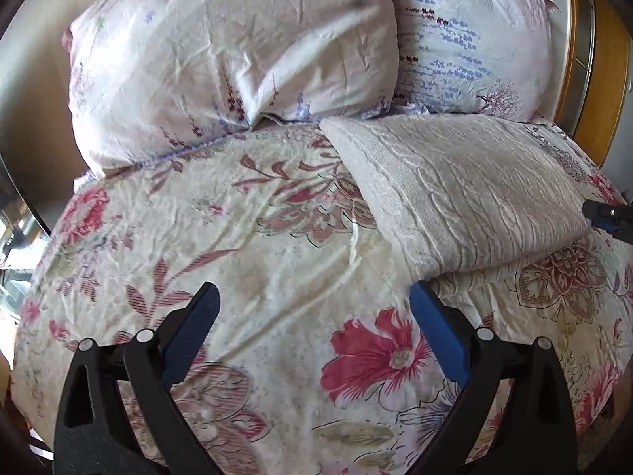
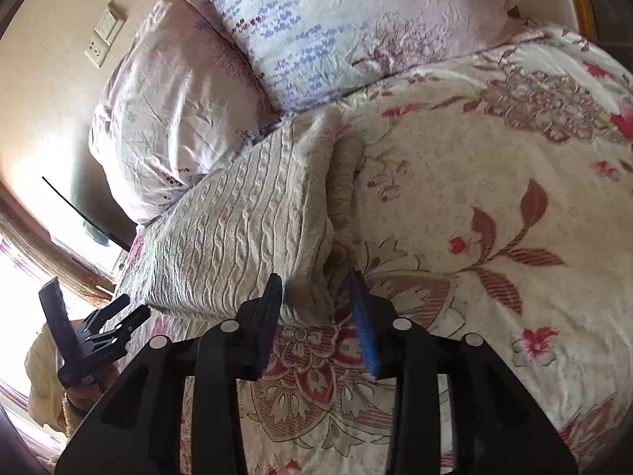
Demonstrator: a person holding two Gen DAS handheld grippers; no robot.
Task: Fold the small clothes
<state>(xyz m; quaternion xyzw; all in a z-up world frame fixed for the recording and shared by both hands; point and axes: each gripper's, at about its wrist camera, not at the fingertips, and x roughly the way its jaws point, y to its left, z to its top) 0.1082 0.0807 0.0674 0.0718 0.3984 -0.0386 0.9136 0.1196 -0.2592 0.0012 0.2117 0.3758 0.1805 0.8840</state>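
A cream knitted sweater [image 1: 467, 194] is laid on the flowery bed cover [image 1: 277, 261], just below two pillows [image 1: 229, 47]. It already looks folded into a thick, neat block.

The left gripper [image 1: 314, 316] is held wide open above the bare cover, with nothing in it. The near corner of the sweater is just beside its right finger.

The right gripper [image 2: 316, 297] is partly open. A soft bunched corner of the sweater [image 2: 245, 217] sits between its fingertips, but a firm pinch cannot be seen.

To do this step well, all the layers at that corner should be caught together. The other corner should be taken by the left gripper. Then both sides should be lifted evenly, so the block is kept flat and no loose edge is dragged out.
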